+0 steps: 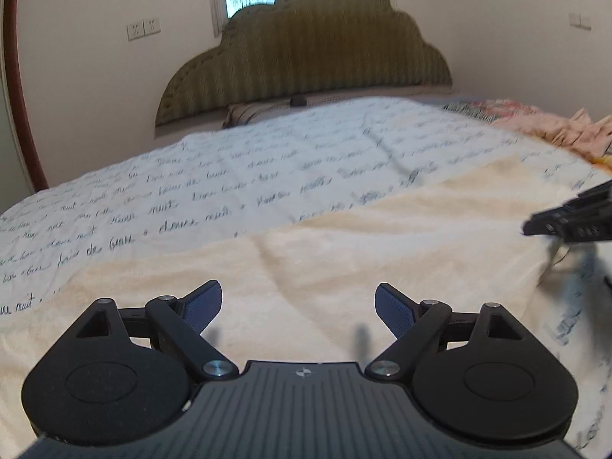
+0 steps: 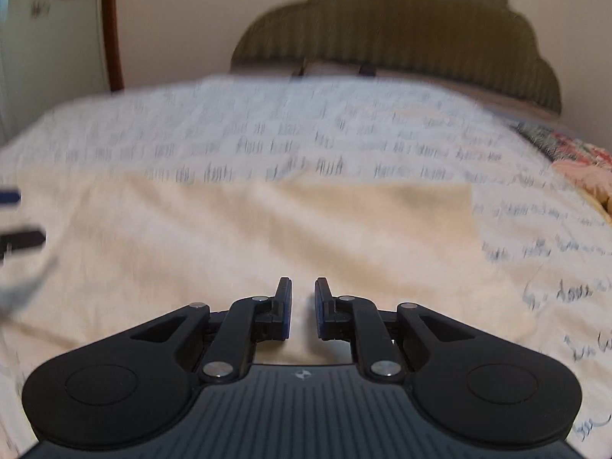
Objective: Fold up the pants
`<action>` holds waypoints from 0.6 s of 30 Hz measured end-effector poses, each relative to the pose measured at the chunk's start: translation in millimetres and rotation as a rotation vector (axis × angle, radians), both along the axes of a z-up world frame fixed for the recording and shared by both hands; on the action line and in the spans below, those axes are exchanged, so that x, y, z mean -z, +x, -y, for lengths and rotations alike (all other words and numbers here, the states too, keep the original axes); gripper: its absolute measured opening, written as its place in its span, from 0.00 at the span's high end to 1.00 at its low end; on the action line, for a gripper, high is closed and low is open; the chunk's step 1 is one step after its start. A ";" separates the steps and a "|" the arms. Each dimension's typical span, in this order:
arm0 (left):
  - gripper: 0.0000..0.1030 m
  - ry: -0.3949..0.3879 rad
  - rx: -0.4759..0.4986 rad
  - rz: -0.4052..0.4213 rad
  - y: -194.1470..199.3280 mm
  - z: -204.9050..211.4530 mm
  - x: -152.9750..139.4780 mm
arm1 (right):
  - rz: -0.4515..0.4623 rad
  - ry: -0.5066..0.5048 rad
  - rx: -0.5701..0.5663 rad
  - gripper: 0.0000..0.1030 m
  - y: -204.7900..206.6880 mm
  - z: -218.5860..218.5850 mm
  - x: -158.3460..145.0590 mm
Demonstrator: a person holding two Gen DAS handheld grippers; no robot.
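Cream-coloured pants (image 1: 344,252) lie spread flat on the bed, filling the near half of both views (image 2: 229,229). My left gripper (image 1: 298,294) hovers just over the cloth, jaws wide open, with nothing between the blue pads. My right gripper (image 2: 303,287) hangs over the same cloth with only a narrow gap between its fingers; nothing is in that gap. The right gripper's black fingers (image 1: 566,222) show at the right edge of the left wrist view. The left gripper (image 2: 15,218) appears blurred at the left edge of the right wrist view.
The pants lie on a white bedspread with dark script writing (image 1: 229,160). A scalloped olive headboard (image 1: 306,49) and a pillow (image 1: 260,113) are at the far end. A pink floral blanket (image 1: 554,126) is bunched at the far right. A door frame (image 2: 111,26) stands to the left.
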State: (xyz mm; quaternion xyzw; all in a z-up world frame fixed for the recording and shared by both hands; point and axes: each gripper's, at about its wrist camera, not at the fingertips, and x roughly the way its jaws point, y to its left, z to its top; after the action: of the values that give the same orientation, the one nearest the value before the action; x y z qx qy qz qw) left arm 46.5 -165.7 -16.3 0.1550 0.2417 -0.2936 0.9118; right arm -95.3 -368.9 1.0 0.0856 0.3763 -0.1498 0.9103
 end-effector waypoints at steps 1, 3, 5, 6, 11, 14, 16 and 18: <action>0.13 0.008 0.006 -0.007 0.3 -2.7 3.8 | -0.025 -0.007 -0.012 0.88 -4.6 -3.1 4.4; 0.13 0.015 0.011 -0.014 -1.4 -4.3 9.0 | -0.034 0.000 -0.021 0.88 -13.9 -2.1 1.8; 0.13 0.015 0.003 -0.013 -0.9 -2.4 11.0 | -0.001 0.026 0.010 0.86 -17.2 7.0 -10.4; 0.13 0.008 -0.004 -0.013 0.2 -1.6 10.5 | 0.032 0.027 0.032 0.86 -15.9 13.7 -16.9; 0.13 0.022 -0.043 -0.013 5.9 4.4 12.3 | 0.110 0.086 0.091 0.82 27.8 62.8 -30.0; 0.12 0.065 -0.038 -0.023 4.3 7.7 22.8 | 0.023 0.062 0.107 0.79 62.8 84.9 -12.3; 0.12 0.069 -0.036 -0.017 0.6 5.4 23.9 | -0.035 0.050 0.164 0.79 72.5 102.6 2.9; 0.13 0.076 -0.011 -0.015 -2.1 4.6 18.3 | -0.043 0.036 0.258 0.79 67.5 119.1 10.3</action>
State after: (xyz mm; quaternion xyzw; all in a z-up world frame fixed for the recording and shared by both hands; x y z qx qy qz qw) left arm 44.4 -170.3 -34.6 0.1860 0.2602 -0.2806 0.9050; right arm -27.8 -488.0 -9.3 0.1463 0.3840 -0.2610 0.8735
